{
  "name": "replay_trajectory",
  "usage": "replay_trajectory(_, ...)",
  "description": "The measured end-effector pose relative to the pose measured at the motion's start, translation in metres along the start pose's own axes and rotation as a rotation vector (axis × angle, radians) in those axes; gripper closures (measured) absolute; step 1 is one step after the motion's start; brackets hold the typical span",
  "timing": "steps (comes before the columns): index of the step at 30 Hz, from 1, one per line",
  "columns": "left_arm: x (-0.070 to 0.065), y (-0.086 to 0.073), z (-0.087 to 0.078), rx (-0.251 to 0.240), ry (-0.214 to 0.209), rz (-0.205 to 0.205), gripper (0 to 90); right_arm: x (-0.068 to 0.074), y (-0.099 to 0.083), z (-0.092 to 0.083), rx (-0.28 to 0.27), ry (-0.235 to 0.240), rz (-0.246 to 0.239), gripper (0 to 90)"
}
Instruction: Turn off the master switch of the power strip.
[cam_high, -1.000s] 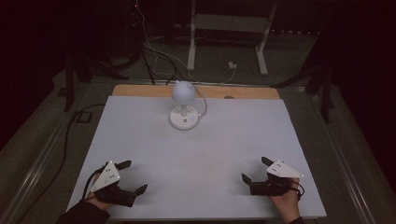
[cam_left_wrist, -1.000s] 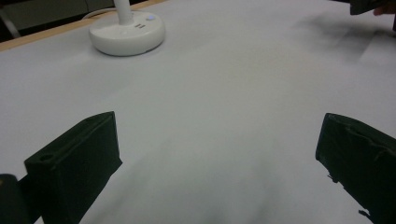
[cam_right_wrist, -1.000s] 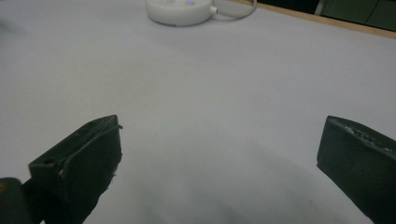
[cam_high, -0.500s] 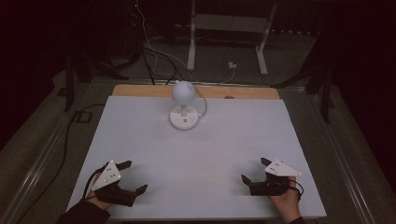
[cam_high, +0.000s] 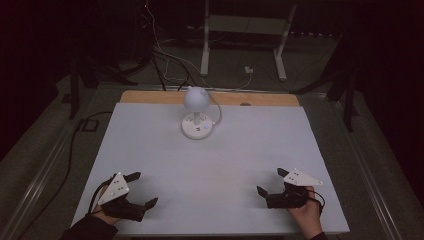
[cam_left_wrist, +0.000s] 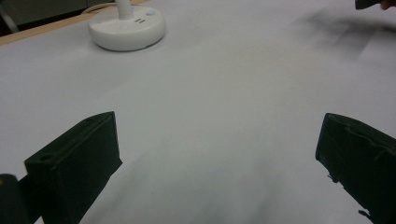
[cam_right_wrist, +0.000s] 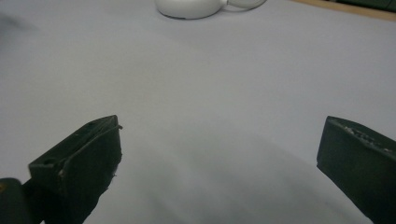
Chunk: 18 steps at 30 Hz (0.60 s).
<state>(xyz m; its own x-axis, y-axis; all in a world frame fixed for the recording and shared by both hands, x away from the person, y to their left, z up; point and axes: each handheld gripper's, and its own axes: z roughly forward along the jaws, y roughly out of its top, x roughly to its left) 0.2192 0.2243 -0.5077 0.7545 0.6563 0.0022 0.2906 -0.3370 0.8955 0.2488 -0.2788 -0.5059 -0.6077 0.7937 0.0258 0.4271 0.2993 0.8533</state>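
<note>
A small white desk lamp (cam_high: 197, 112) with a round shade stands on its round base (cam_left_wrist: 127, 29) at the far middle of the white table (cam_high: 215, 165); the base (cam_right_wrist: 189, 7) also shows at the top of the right gripper view. My left gripper (cam_high: 142, 189) rests near the front left corner, open, with nothing between its jaws. Near the front right my right gripper (cam_high: 270, 181) rests open, also holding nothing. Both point toward the table's middle, well short of the lamp.
A wooden strip (cam_high: 150, 97) runs along the table's far edge, and the lamp's white cord (cam_high: 218, 107) curls beside the base. Beyond the table are cables and a white stand's legs (cam_high: 205, 45) on a dark floor.
</note>
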Motion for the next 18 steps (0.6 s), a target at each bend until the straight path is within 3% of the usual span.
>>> replay_trajectory(4, 0.001, 0.000, 0.000, -0.004, 0.000, 0.000, 0.3, 0.001, 0.007, -0.003, 0.003, 0.012, 0.044, 0.0)
replay_trajectory(18, 0.001, 0.001, -0.001, -0.004, -0.005, -0.008, 0.3, 0.006, 0.034, 0.002, 0.001, -0.004, 0.008, 0.0)
